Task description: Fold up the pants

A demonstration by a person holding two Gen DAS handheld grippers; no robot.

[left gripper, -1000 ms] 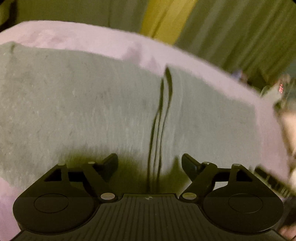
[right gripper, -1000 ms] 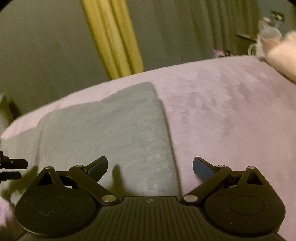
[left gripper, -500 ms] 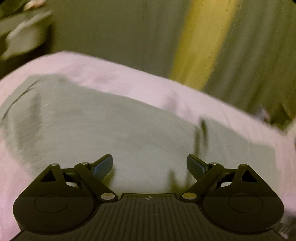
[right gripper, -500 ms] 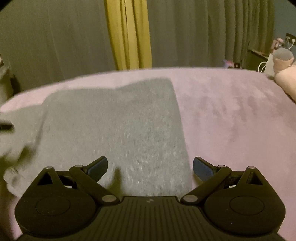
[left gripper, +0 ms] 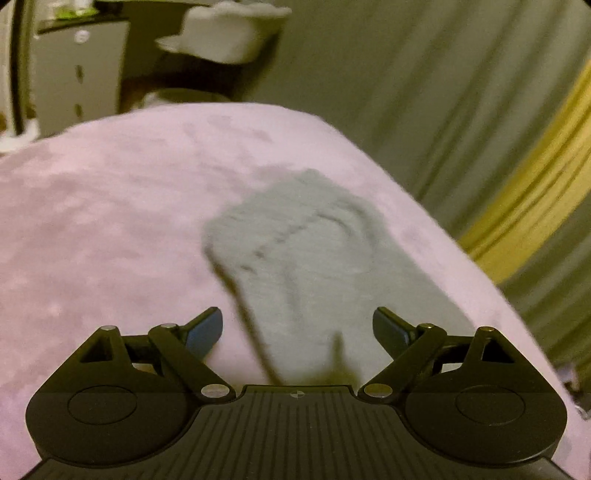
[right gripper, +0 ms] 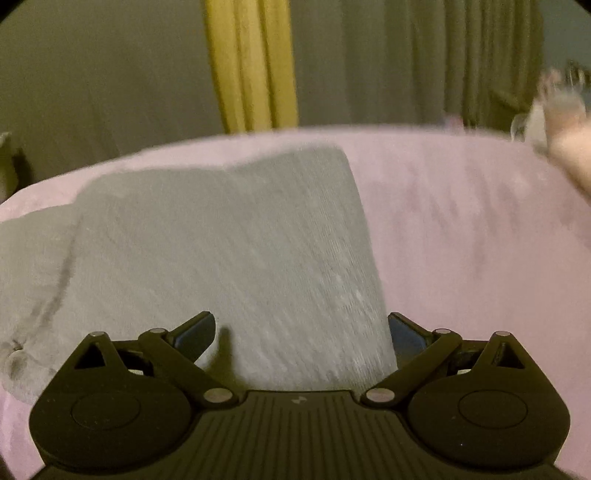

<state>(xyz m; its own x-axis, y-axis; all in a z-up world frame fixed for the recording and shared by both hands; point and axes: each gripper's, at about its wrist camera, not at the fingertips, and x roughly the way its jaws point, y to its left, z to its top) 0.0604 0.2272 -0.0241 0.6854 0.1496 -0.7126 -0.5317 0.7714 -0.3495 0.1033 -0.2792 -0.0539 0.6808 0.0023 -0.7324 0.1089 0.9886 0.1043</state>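
Grey pants (left gripper: 325, 266) lie flat on a pink blanket (left gripper: 110, 221). In the left wrist view their waist end with a pocket seam points away. My left gripper (left gripper: 297, 326) is open and empty, above the pants' near left edge. In the right wrist view the pants (right gripper: 221, 251) fill the left and middle. My right gripper (right gripper: 301, 328) is open and empty, low over the pants' right edge, with one fingertip (right gripper: 404, 334) just past it.
Grey curtains (right gripper: 406, 62) with a yellow strip (right gripper: 251, 62) hang behind the bed. A white cabinet (left gripper: 74, 70) and a pale seat (left gripper: 225, 33) stand beyond the bed's left end. A blurred pale object (right gripper: 569, 147) is at the far right.
The left gripper has swung left, so the pants' waist end is now in view. The right gripper has moved closer and lower over the pants' right edge. Both stay open.
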